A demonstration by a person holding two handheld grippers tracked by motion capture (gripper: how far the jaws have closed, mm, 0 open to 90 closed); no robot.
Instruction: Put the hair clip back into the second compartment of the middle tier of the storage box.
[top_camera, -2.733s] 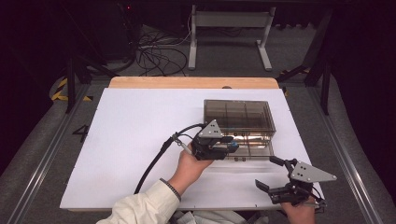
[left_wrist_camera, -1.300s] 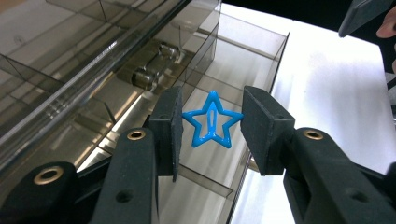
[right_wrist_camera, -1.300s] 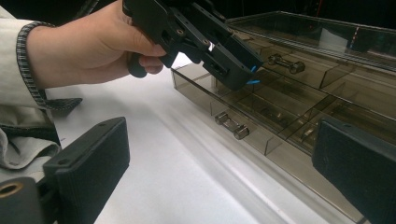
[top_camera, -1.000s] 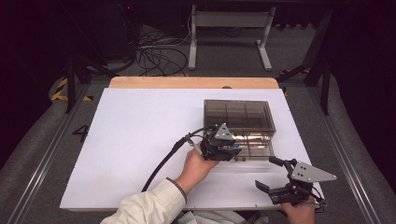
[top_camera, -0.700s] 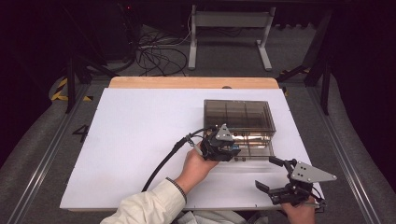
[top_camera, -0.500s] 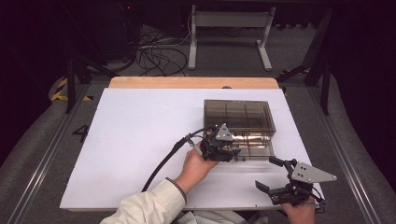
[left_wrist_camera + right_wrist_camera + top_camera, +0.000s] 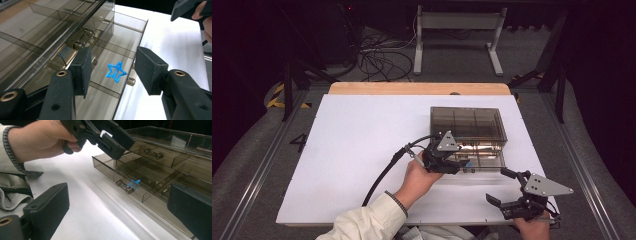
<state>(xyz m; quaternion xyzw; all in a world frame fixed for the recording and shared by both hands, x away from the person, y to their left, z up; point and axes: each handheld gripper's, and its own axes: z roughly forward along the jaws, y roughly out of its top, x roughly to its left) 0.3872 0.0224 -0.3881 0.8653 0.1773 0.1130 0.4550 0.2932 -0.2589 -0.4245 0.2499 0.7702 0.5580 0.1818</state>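
Blue, the star (image 7: 116,72) lies in the pulled-out drawer (image 7: 125,53), our left gripper (image 7: 112,68) just above it, jaws just opening and empty, right gripper (image 7: 508,192) idle and open nearby, so we judge retreating and shutting the drawer next.

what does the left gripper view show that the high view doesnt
Left gripper view alone: the blue star lying flat in the open drawer, between the left hand-held gripper's jaws, which have just been opening and stand apart from it; the drawer's dividers close up.

High view alone: the whole white table, the person's sleeve, the floor cables, the right hand-held gripper open near the table's edge.

Both: the smoky drawer box with its lower drawer pulled out.
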